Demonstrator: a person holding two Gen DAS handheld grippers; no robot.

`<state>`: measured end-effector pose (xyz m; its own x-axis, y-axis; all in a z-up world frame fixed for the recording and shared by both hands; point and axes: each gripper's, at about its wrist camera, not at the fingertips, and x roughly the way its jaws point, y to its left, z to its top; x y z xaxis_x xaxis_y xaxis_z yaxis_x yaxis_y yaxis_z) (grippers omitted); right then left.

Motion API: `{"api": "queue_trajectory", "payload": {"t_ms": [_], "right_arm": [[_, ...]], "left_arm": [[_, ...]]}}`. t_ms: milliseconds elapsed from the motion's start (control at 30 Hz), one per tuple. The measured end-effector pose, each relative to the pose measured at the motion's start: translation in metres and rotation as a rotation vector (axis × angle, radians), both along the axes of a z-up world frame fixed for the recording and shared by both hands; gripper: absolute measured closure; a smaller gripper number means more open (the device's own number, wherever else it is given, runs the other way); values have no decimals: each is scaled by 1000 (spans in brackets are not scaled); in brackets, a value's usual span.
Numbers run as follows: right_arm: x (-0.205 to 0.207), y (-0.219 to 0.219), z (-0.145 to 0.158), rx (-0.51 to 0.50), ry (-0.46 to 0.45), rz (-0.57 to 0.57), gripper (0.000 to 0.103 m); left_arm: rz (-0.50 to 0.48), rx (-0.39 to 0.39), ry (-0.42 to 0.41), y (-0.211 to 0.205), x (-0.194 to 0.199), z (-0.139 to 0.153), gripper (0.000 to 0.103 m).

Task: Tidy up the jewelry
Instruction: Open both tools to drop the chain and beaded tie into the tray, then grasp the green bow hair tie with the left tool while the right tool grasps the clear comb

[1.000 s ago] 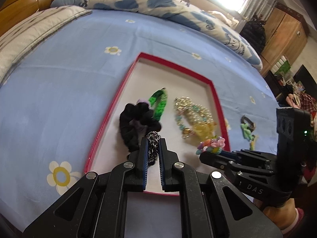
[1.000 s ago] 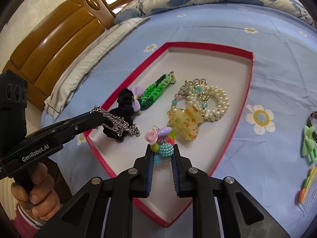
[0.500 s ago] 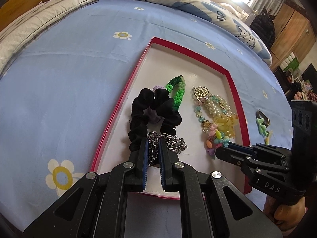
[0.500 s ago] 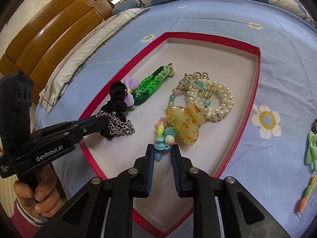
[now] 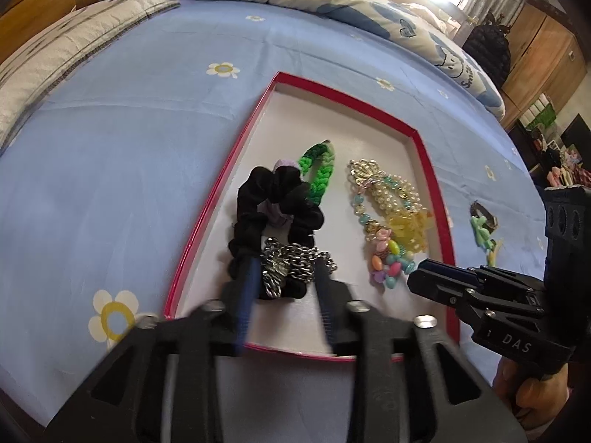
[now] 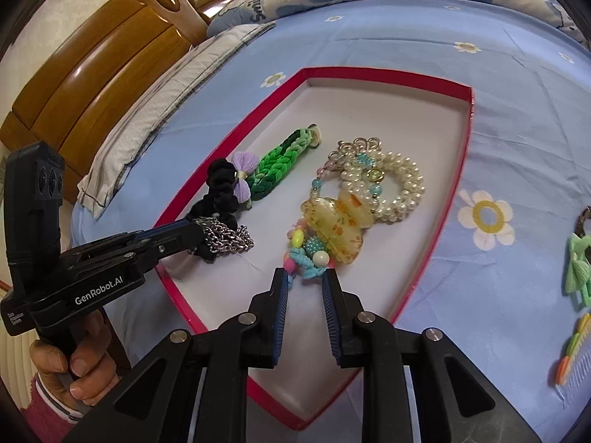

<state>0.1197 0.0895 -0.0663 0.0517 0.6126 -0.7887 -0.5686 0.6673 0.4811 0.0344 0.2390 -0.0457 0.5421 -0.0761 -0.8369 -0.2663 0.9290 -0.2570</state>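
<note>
With both grippers' fingers spread and empty, the silver metal chain [image 5: 291, 260] lies heaped between the left gripper [image 5: 284, 288] tips inside the red-rimmed white tray [image 5: 218, 199]; the right gripper [image 6: 304, 288] flanks the pastel beaded bracelet [image 6: 308, 254].

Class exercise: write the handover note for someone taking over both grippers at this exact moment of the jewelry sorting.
Left gripper: open, fingers astride the silver chain, which lies on the black scrunchie.
Right gripper: open, at the colourful bead bracelet.
In the red tray: those, plus green braid, pearl bracelet, yellow clip.
Left: green charm and comb lie on the sheet.
</note>
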Motion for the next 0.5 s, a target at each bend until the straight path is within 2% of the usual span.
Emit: {"api": "queue_trajectory", "payload": {"t_ms": [33, 133, 267, 500], "right_arm": [[-1, -3, 3, 8, -3, -5, 73], [-4, -13, 13, 26, -19, -24, 71], [-8, -31, 25, 52, -37, -49, 61], [-15, -74, 36, 69, -58, -126, 60]], "left_arm": [[0, 8, -6, -1, -1, 3, 66], [-4, 7, -10, -4, -3, 7, 66], [-4, -5, -15, -7, -6, 12, 58], [-11, -12, -42, -18, -14, 26, 56]]}}
